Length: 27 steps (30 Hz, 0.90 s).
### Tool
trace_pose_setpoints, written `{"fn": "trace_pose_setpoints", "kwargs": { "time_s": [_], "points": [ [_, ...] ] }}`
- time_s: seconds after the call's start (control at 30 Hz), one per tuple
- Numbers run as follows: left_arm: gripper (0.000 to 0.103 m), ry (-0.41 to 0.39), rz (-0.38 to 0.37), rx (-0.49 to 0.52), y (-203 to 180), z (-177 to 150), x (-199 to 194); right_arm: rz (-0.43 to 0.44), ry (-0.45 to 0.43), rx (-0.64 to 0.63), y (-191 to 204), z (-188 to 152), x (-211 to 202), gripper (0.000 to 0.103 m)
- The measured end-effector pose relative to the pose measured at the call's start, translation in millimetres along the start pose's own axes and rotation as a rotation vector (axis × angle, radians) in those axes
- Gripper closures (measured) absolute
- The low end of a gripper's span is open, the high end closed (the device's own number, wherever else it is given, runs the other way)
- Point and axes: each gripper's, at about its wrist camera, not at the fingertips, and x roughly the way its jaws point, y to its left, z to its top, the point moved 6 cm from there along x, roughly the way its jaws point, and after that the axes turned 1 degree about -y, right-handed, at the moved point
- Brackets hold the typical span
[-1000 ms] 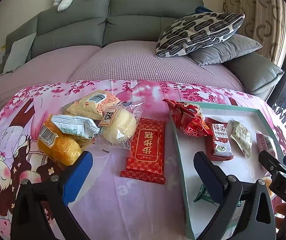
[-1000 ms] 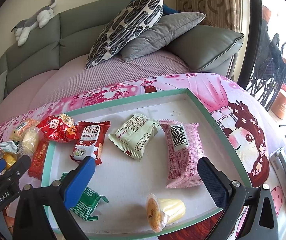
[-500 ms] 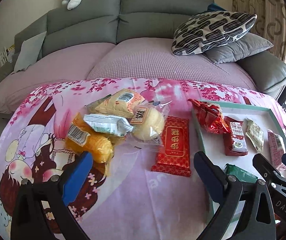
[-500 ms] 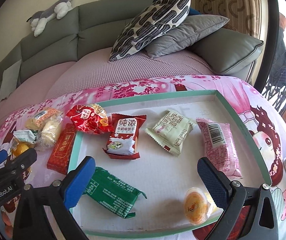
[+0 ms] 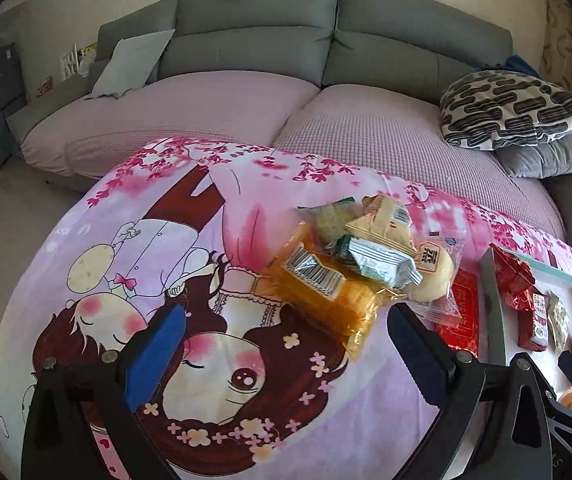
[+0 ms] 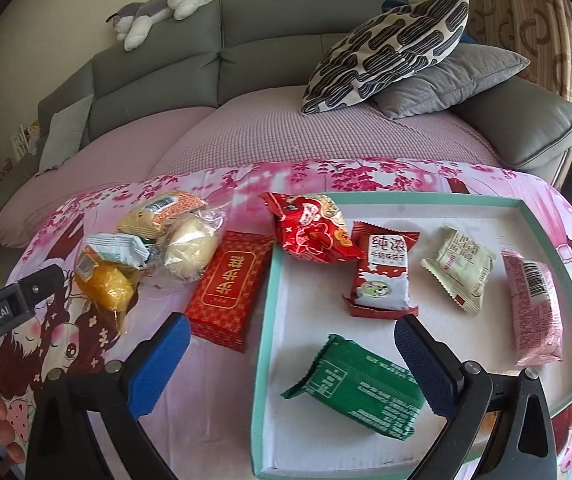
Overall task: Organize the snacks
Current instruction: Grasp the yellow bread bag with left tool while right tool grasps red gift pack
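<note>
Several crinkly snack packets lay heaped on a pink cartoon-print cloth (image 6: 222, 392) over the counter, left of a shallow teal-rimmed tray (image 6: 264, 320). The left gripper (image 5: 286, 338) hovered wide open before a glossy orange packet (image 5: 325, 300), holding nothing. Beside the heap sat a round bun in clear film (image 6: 190, 246) and a flat red rectangular pack (image 6: 228, 288). The right gripper (image 6: 291, 358) also stood wide and empty, its textured blue fingers (image 6: 158, 364) straddling the tray's left rim above a green foil packet (image 6: 359, 388). Farther right in the tray lay a red-and-white milk-snack pouch (image 6: 383, 276), a pale packet (image 6: 461, 270) and a pink wrapper (image 6: 533, 304).
</note>
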Motion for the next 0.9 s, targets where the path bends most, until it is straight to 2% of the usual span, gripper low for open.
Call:
{"fn": "trace_pose_setpoints", "kwargs": {
  "time_s": [0.27, 0.4, 0.47, 0.6, 0.9],
  "points": [
    [0.002, 0.06, -0.046, -0.052, 7, -2, 23, 0.035, -0.003, -0.041, 34, 8, 12, 0.001],
    [0.002, 0.09, -0.077, -0.062, 1, -3, 37, 0.03, 0.008, -0.052, 41, 13, 22, 0.015],
    [0.002, 0.104, -0.09, -0.073, -1, -2, 45, 0.032, 0.016, -0.07, 46, 13, 28, 0.017],
    [0.002, 0.119, -0.098, -0.081, -5, -1, 58, 0.037, 0.042, -0.102, 57, 9, 40, 0.028],
    [0.002, 0.126, -0.141, -0.125, -10, 3, 76, 0.004, 0.085, -0.133, 63, 3, 65, 0.035]
  ]
}}
